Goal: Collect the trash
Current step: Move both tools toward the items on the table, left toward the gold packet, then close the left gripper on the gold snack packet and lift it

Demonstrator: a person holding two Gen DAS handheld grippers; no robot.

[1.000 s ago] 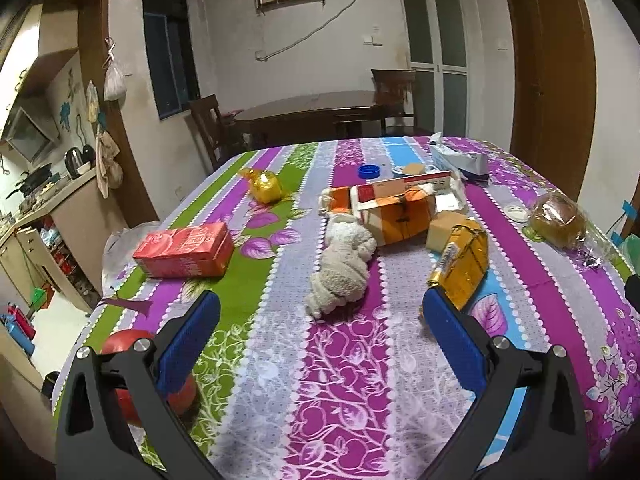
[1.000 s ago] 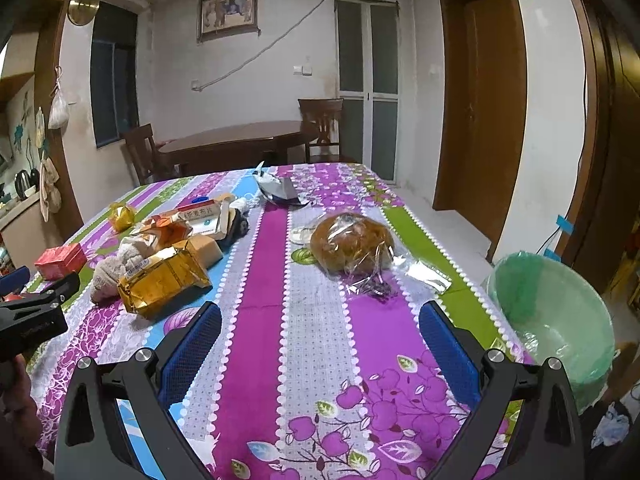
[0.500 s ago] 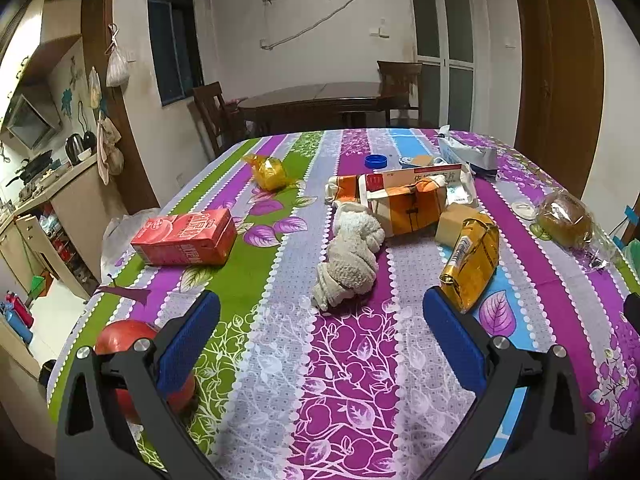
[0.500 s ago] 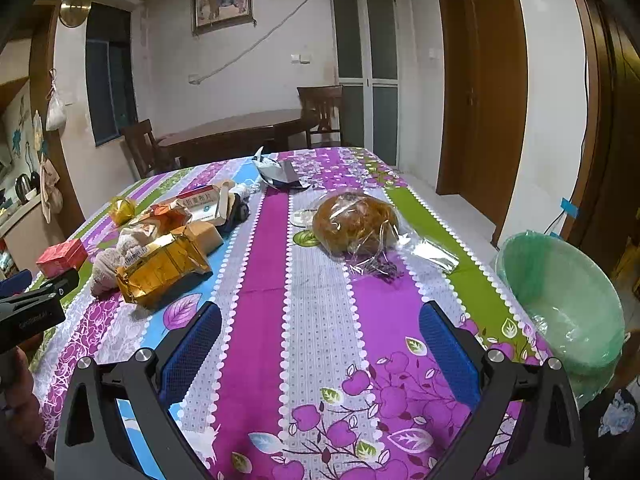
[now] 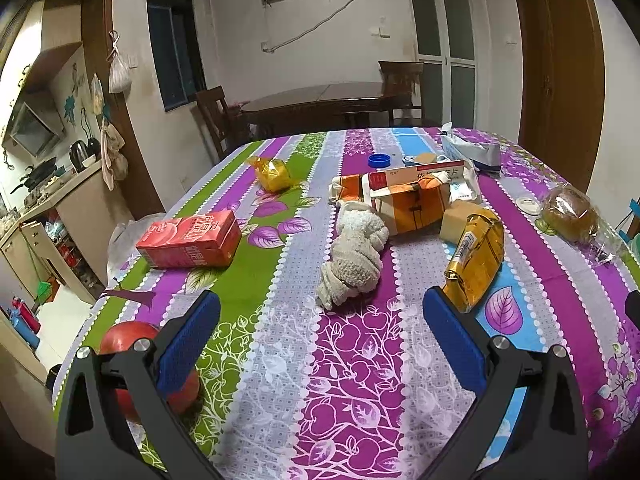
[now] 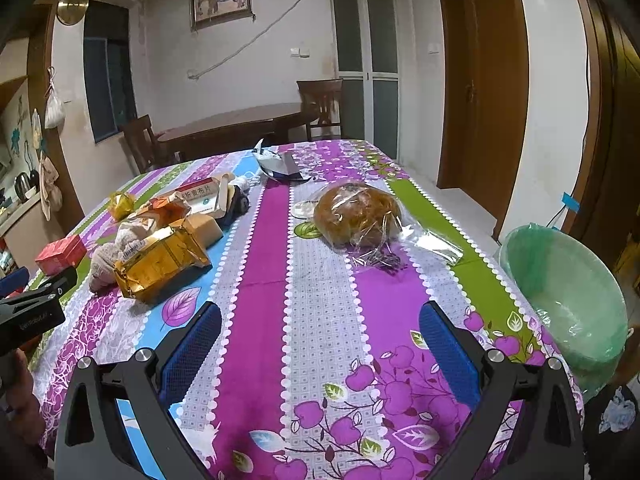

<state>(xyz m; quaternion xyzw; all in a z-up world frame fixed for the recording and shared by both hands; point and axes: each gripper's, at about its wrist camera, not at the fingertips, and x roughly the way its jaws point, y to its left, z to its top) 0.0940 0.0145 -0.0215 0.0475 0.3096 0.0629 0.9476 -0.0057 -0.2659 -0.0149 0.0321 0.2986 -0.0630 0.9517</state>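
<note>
My left gripper [image 5: 320,312] is open over the near edge of the table, empty. Ahead of it lie a crumpled beige cloth [image 5: 354,258], a gold foil packet [image 5: 476,256], a red carton [image 5: 190,238] and an orange-and-white box pile [image 5: 412,196]. My right gripper [image 6: 318,316] is open too, empty, above the striped tablecloth [image 6: 272,264]. Beyond it sits bread in clear wrap [image 6: 358,216]. A bin lined with a green bag [image 6: 568,292] stands off the table's right side. The gold packet [image 6: 160,260] lies to the left.
A red apple [image 5: 132,340] sits behind my left finger. A yellow wrapper [image 5: 274,172], a blue cap [image 5: 379,159] and a tissue pack [image 5: 472,150] lie farther back. A dark dining table [image 5: 320,104] and chairs stand behind. The other gripper [image 6: 32,308] shows at the left.
Both cameras have tilted or risen slightly, so the table items sit lower in view. Both grippers stay open and nothing has been picked up.
</note>
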